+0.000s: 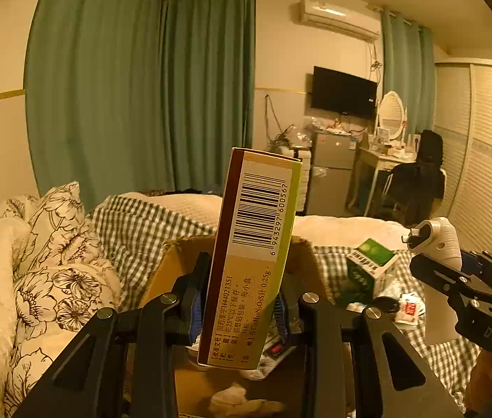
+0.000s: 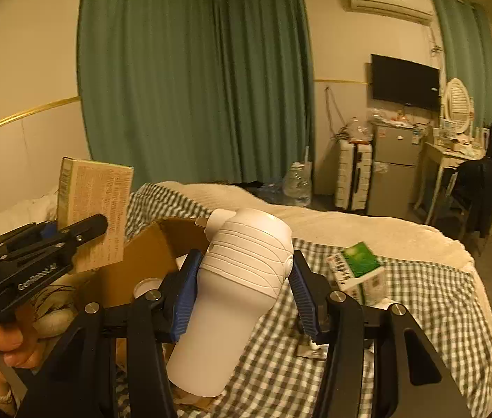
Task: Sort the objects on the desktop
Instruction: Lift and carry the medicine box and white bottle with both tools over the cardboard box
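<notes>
Black hand-held gripper (image 1: 240, 308) frames, blue ribbed pads (image 2: 185, 301), silver screws, white lettering.

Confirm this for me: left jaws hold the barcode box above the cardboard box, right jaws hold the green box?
Not quite. The right gripper holds a white bottle, as the right wrist view shows; the green box lies on the checked blanket. The left gripper does hold the barcode box above the cardboard box.

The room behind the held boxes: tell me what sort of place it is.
A bedroom, most likely a small flat or rented room. A bed with a green-and-white checked blanket fills the foreground, a white oval-mirrored dressing table stands by the far wall, and a black wall-mounted television hangs beside teal floor-length curtains.
</notes>
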